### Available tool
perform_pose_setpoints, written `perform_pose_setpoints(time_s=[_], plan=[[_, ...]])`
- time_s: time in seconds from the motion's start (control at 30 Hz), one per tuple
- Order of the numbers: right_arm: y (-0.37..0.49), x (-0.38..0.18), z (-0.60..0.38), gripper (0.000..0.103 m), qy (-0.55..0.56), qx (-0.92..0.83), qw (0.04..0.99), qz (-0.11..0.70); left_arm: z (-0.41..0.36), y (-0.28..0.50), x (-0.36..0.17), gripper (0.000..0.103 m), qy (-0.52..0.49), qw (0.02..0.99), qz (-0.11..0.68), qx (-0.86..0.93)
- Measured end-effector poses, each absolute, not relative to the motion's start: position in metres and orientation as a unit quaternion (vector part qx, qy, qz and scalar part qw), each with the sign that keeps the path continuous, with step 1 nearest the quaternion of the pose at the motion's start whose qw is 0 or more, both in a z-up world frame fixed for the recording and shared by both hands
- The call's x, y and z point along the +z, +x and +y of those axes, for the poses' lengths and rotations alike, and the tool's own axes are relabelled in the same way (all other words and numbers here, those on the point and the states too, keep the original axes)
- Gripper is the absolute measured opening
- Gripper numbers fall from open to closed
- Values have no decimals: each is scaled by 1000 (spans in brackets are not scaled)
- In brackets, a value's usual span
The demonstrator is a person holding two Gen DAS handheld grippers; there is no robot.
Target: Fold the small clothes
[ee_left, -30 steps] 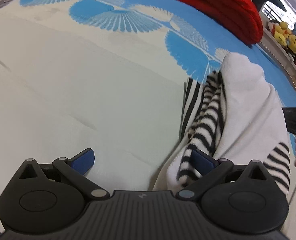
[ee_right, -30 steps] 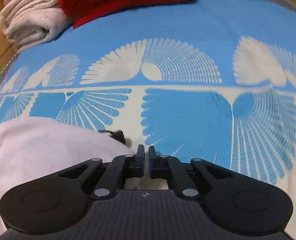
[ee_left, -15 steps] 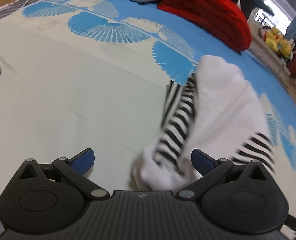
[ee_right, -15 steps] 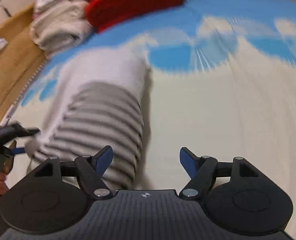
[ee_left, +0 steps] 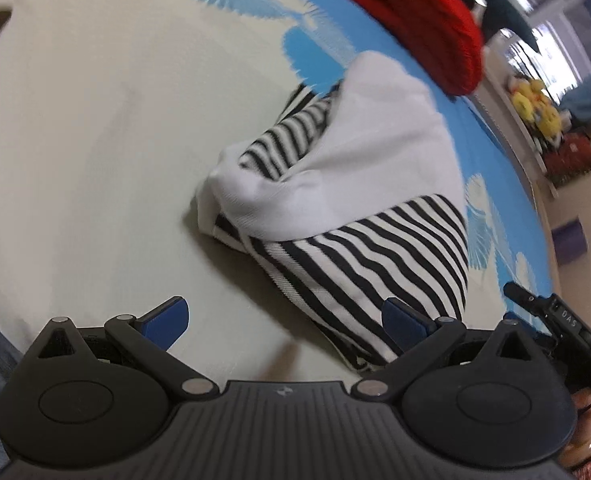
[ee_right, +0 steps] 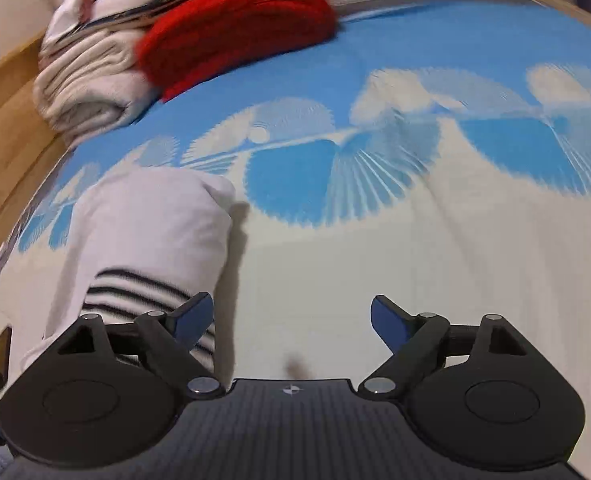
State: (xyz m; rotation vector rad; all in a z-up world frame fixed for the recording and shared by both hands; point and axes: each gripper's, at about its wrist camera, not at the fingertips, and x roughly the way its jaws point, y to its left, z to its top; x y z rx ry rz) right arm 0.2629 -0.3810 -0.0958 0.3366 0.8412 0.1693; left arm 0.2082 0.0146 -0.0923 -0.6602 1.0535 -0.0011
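Both my grippers hang released above a bedspread, with a folded striped garment lying free between and beside them.

From my left gripper (ee_left: 285,320), jaws spread wide and holding nothing, I see the white garment with black stripes (ee_left: 359,208) bundled on the cream part of the blue-and-cream bedspread (ee_left: 95,140), ahead and to the right, its striped edge just by the right blue pad. My right gripper (ee_right: 291,320) has just been opening and now stands wide with only bare bedspread between its 2 pads; the garment (ee_right: 151,236) lies to its left, its striped end behind the left pad. A red knit bundle (ee_right: 239,24) and folded pale cloths (ee_right: 87,88) sit well beyond, at the far edge.
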Motion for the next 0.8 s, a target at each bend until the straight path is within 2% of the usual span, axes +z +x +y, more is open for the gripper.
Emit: perform_pose_setpoints(time_s=[0.17,0.33,0.43,0.5,0.57,0.63,0.67,0.7,0.8], plan=[[337,-80,-355,89,103,179,876,437,31,224,-116,103,-381,783,491,30],[404,-80,-295,90,-8,228,865,446,37,239,-126,103,-395,775,491,44],[444,-93,-268,92,-22,242,851,466,35,243,-127,102,-393,781,483,52],[466,-104,-263,102,-21,252,834,491,37,244,-124,98,-389,787,472,85],[484,-119,-264,102,-4,253,820,513,43,245,-122,96,-392,790,455,120],[493,-133,-273,102,47,252,802,539,43,251,-120,85,-382,796,451,130],[493,-137,-278,96,75,253,793,549,41,256,-118,64,-368,805,449,118],[492,-140,-284,74,106,263,783,554,36,261,-116,57,-352,813,451,105],[477,-135,-301,37,154,284,779,537,23,285,-108,49,-288,831,465,100]])
